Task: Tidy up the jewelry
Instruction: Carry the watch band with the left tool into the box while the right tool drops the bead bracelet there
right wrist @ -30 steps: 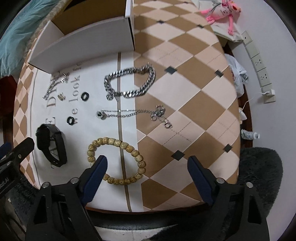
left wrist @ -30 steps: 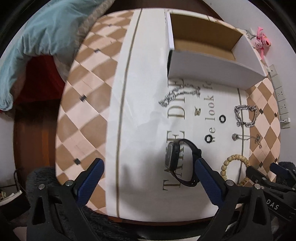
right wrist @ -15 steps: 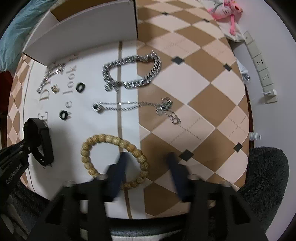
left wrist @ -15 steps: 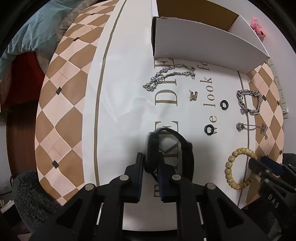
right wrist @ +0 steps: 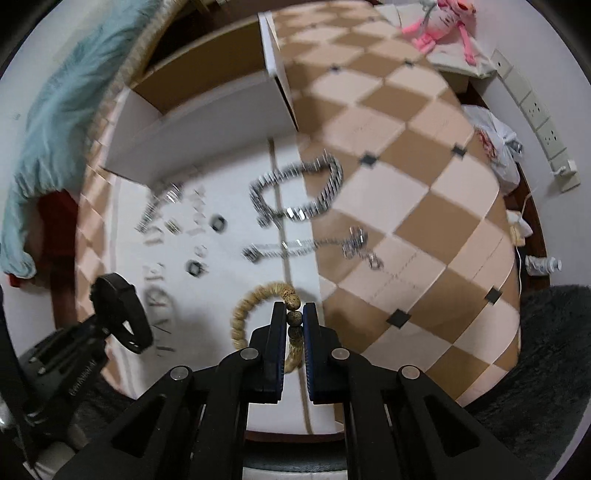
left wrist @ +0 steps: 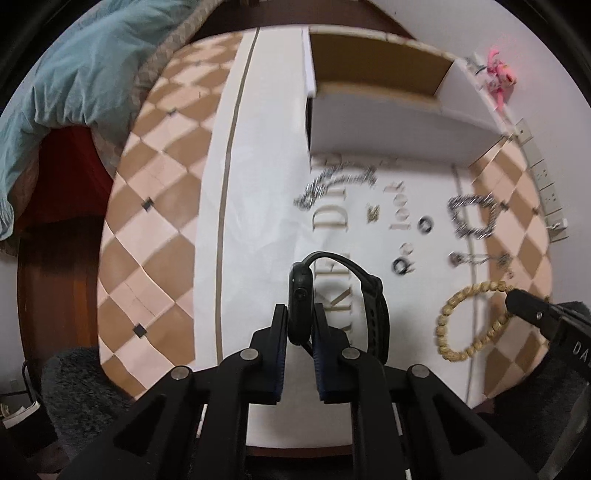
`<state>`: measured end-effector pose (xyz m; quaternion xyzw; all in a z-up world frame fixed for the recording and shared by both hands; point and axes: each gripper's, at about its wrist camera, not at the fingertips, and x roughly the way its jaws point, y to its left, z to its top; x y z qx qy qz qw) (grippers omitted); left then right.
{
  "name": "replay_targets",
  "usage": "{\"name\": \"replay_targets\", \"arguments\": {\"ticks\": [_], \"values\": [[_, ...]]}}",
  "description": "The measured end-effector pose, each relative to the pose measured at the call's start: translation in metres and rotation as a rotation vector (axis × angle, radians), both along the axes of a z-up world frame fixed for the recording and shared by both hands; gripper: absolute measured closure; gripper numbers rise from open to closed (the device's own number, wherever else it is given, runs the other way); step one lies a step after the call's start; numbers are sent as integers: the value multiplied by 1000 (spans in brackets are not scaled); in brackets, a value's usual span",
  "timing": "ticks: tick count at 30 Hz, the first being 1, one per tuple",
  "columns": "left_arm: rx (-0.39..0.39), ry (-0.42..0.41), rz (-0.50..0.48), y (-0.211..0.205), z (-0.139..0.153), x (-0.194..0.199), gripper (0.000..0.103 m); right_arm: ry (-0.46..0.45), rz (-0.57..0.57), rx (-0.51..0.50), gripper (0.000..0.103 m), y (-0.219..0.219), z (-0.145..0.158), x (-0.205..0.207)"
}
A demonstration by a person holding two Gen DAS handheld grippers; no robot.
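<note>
My left gripper (left wrist: pixel 300 325) is shut on the case of a black smartwatch (left wrist: pixel 371 295), which also shows in the right wrist view (right wrist: pixel 120 306). My right gripper (right wrist: pixel 294 321) is shut on a tan wooden bead bracelet (right wrist: pixel 251 306), seen too in the left wrist view (left wrist: pixel 465 321). On the white cloth (left wrist: pixel 258 221) lie a chunky silver chain bracelet (right wrist: pixel 295 192), a thin silver necklace (right wrist: pixel 314 247), a sparkly chain (left wrist: pixel 332 181), a small gold piece (left wrist: pixel 373 212) and two black rings (left wrist: pixel 424 224) (left wrist: pixel 400 266). An open white cardboard box (left wrist: pixel 388 125) stands behind them.
The round table has a brown and cream checked cover (right wrist: pixel 406 184). A teal blanket (left wrist: pixel 74 74) lies at the far left. A pink toy (right wrist: pixel 443 26), wall sockets (right wrist: pixel 535 110) and a plastic bag (right wrist: pixel 495 140) are at the right. Dark fluffy rug (right wrist: pixel 546 350) lies below.
Both grippers were open a second ago and have closed: the left on the smartwatch, the right on the bead bracelet. Both views are now blurred with motion.
</note>
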<state>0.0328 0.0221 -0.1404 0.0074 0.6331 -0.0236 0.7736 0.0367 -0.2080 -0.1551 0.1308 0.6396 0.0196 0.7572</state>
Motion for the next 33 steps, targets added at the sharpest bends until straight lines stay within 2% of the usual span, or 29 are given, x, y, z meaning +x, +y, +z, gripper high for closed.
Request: {"name": "replay_targets", "arguments": {"ticks": [4,8,10,14,18,21,25,33], "values": [[-31,-59,-2,5,33,1,93,-72,26,16,94,3,35,15],[-61,-134,-3,0,66,21,93,-154,53,29,94,4,73,35],[-64,-162,-7,-24,68,54,93,-188,59,42,94,5,91,47],[-73,-215,-12,-29,87,90,93,-247,59,70,94,5,125,79],[-83,-235,-17,-30,97,118,93,-281,71,75,94,11,141,114],[-90,-229,-14,-30,95,137,93,-274,91,65,94,17,139,137],[-126,-207,-3,-30,84,160,93,-229,112,58,94,25,121,167],[-149,-88,-2,-28,45,201,91,-141,160,75,94,39,80,204]]}}
